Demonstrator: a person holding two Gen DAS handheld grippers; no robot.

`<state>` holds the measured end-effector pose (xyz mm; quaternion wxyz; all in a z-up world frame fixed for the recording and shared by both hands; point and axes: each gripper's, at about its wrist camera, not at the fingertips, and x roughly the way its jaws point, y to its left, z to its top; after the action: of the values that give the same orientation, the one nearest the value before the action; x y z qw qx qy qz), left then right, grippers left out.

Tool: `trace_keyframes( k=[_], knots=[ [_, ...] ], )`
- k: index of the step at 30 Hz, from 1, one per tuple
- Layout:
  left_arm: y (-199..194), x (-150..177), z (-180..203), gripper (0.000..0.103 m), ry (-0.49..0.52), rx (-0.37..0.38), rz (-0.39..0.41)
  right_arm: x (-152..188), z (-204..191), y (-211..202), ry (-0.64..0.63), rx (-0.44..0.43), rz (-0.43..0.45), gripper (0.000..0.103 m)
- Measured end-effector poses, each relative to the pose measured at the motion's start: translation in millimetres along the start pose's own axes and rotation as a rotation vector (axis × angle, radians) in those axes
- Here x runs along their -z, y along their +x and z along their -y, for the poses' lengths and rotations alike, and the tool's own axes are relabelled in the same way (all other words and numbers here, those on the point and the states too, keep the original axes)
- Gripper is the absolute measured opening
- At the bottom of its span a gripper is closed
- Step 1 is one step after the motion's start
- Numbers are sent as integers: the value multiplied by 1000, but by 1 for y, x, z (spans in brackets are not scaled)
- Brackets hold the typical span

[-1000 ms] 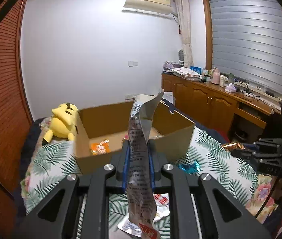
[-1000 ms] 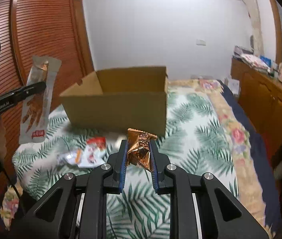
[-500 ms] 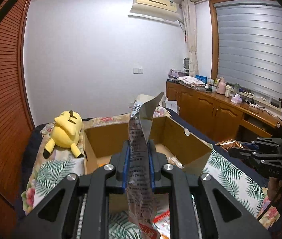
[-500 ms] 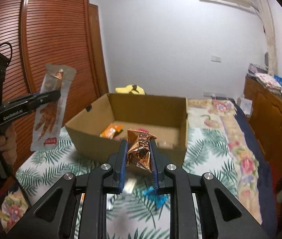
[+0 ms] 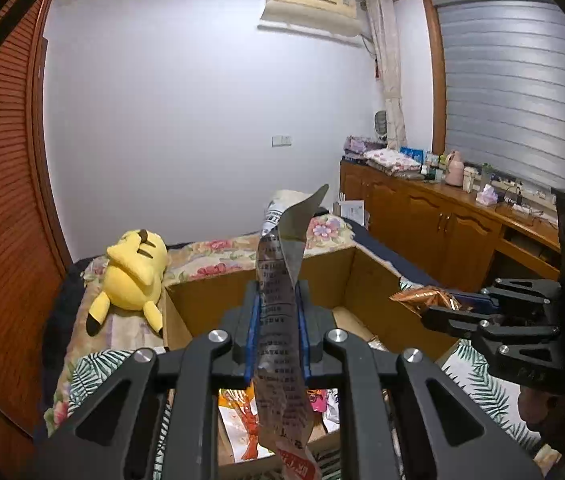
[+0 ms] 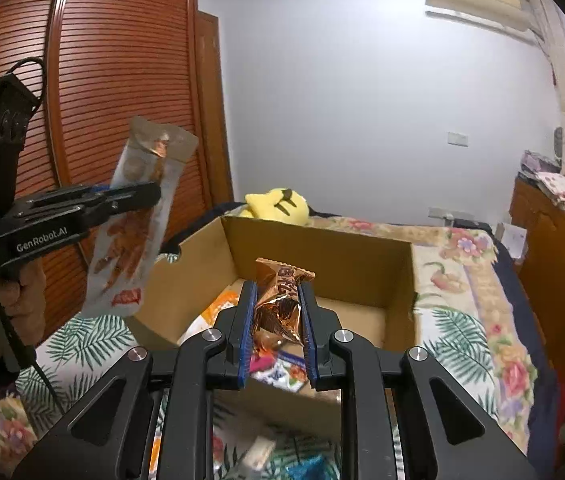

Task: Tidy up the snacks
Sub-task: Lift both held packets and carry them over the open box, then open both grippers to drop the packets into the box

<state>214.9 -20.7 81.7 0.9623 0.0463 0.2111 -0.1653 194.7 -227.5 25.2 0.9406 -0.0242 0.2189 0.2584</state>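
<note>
Open cardboard box (image 6: 322,256) sits on leaf-print bedspread (image 6: 462,336), w/ snack packs already inside. Yellow plush toy (image 5: 134,268) lies just behind the box; wooden cabinets (image 5: 434,232) to the right. Left gripper (image 5: 278,320) clenched on long grey snack pouch (image 5: 282,344), held above the box. Right gripper (image 6: 276,320) clamps copper foil snack (image 6: 278,304), over box's near edge. Readable on left tool's side: "GenRobot.AI". Pack print too small to read.
</note>
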Motion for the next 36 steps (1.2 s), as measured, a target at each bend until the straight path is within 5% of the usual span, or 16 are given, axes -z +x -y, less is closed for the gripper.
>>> trace_keyframes(
  k=[10, 31, 34, 36],
  knots=[
    [35, 10, -13, 13, -47, -37, -33, 12, 17, 46, 32, -38, -41, 19],
    [78, 22, -4, 14, -30, -58, -122, 25, 23, 77, 54, -37, -118, 21],
    [81, 28, -4, 16, -36, -57, -142, 25, 22, 77, 58, -37, -125, 23],
    [82, 32, -2, 30, -29, -59, -148, 25, 22, 77, 67, -43, -127, 26]
  ],
)
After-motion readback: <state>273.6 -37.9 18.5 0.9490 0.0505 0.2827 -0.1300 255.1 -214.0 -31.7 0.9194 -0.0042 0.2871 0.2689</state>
